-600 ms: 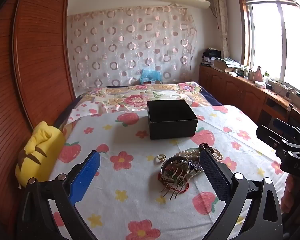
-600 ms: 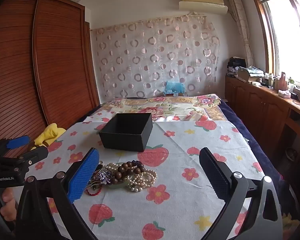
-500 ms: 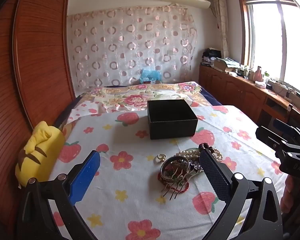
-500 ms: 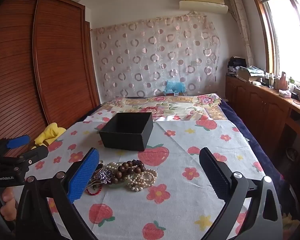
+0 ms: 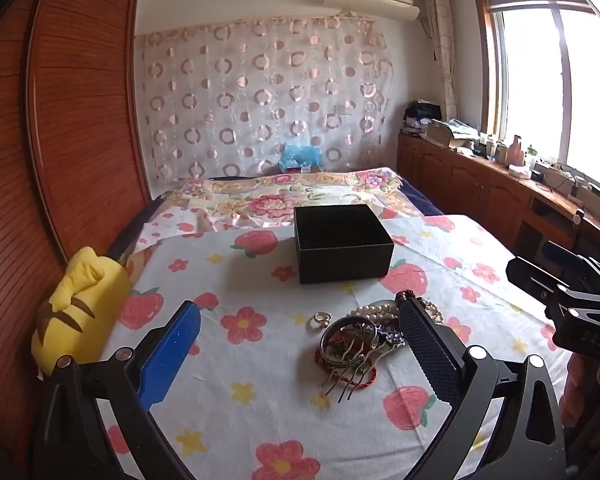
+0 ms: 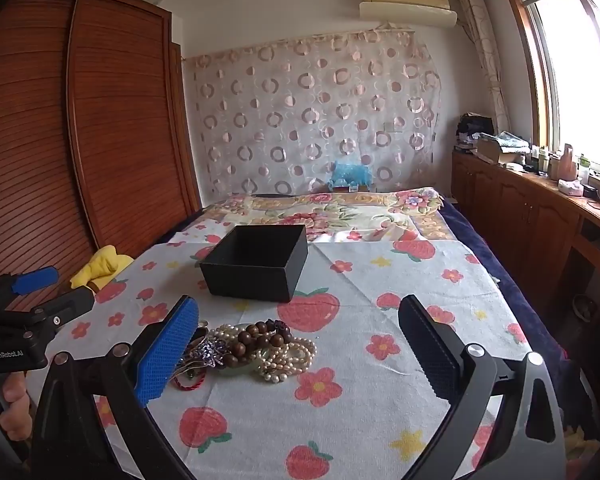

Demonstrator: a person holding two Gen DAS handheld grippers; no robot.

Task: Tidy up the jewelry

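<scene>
An open black box (image 5: 342, 242) (image 6: 256, 262) stands on the strawberry-print cloth (image 5: 260, 400). In front of it lies a pile of jewelry (image 5: 364, 338) (image 6: 256, 350): pearl strands (image 6: 290, 360), dark wooden beads (image 6: 260, 334), a metal bangle (image 5: 350, 340), a hair comb (image 5: 350, 378), a red cord (image 6: 190, 382) and a small ring (image 5: 319, 318). My left gripper (image 5: 298, 354) is open and empty, just left of the pile. My right gripper (image 6: 298, 354) is open and empty, just right of the pile.
A yellow plush toy (image 5: 80, 312) lies at the cloth's left edge by the wooden wardrobe (image 5: 72, 120). A floral bedspread (image 5: 292, 196) lies beyond the box. A wooden counter with clutter (image 5: 500, 168) runs along the right under the window.
Both grippers have barely moved; the right gripper has edged slightly toward the pile. Nothing was taken hold of.
</scene>
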